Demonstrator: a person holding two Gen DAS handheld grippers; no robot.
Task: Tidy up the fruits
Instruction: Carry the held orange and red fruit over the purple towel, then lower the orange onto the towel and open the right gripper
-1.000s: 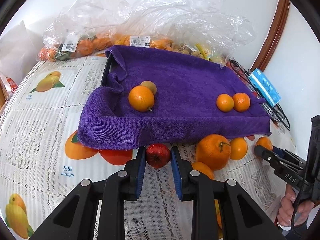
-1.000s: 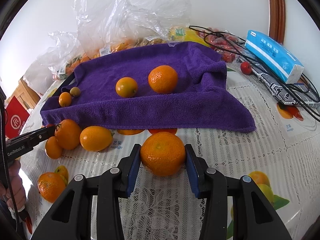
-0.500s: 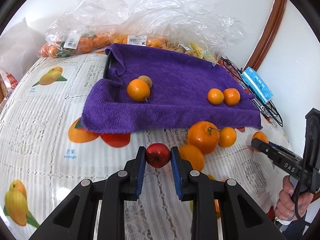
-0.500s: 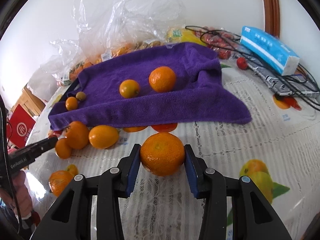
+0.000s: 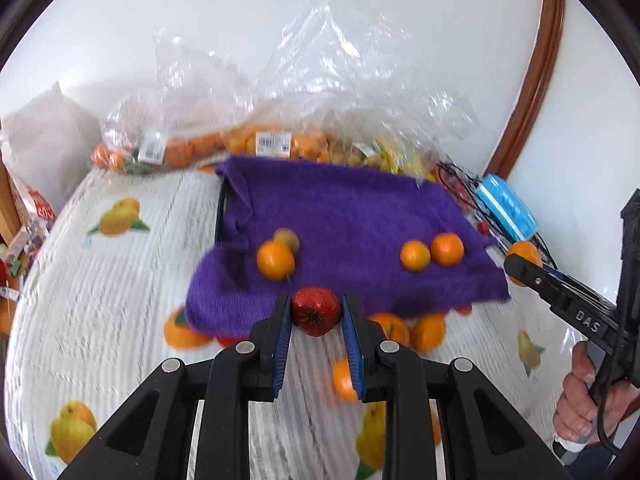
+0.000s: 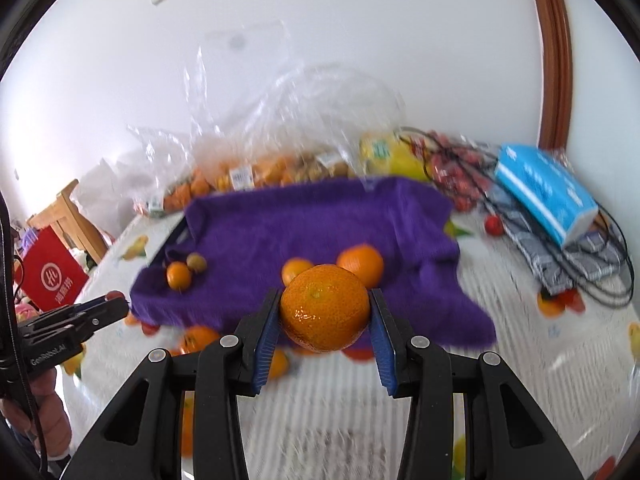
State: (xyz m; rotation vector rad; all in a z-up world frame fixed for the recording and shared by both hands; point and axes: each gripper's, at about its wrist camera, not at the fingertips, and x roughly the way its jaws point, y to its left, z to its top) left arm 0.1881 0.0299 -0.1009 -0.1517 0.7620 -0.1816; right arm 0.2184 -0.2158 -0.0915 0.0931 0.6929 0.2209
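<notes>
My left gripper [image 5: 316, 316] is shut on a small red apple [image 5: 316, 310] and holds it in the air, above the near edge of the purple towel [image 5: 352, 216]. My right gripper [image 6: 324, 312] is shut on a large orange [image 6: 325, 307], also lifted off the table; it shows at the right in the left wrist view [image 5: 524, 264]. On the towel lie an orange with a small brownish fruit [image 5: 276, 260] and two small oranges [image 5: 432, 252]. Several loose oranges [image 5: 412, 330] lie on the tablecloth under the towel's front edge.
Clear plastic bags of fruit [image 5: 280, 144] stand behind the towel against the wall. A blue tissue pack [image 6: 548, 192] and black cables [image 6: 592, 256] lie at the right. A red bag [image 6: 52, 276] and wooden furniture are at the left beyond the table edge.
Both grippers have risen from the tablecloth with their fruit, the apple and the orange now held up level with the towel's front edge. The view is blurred by motion.
</notes>
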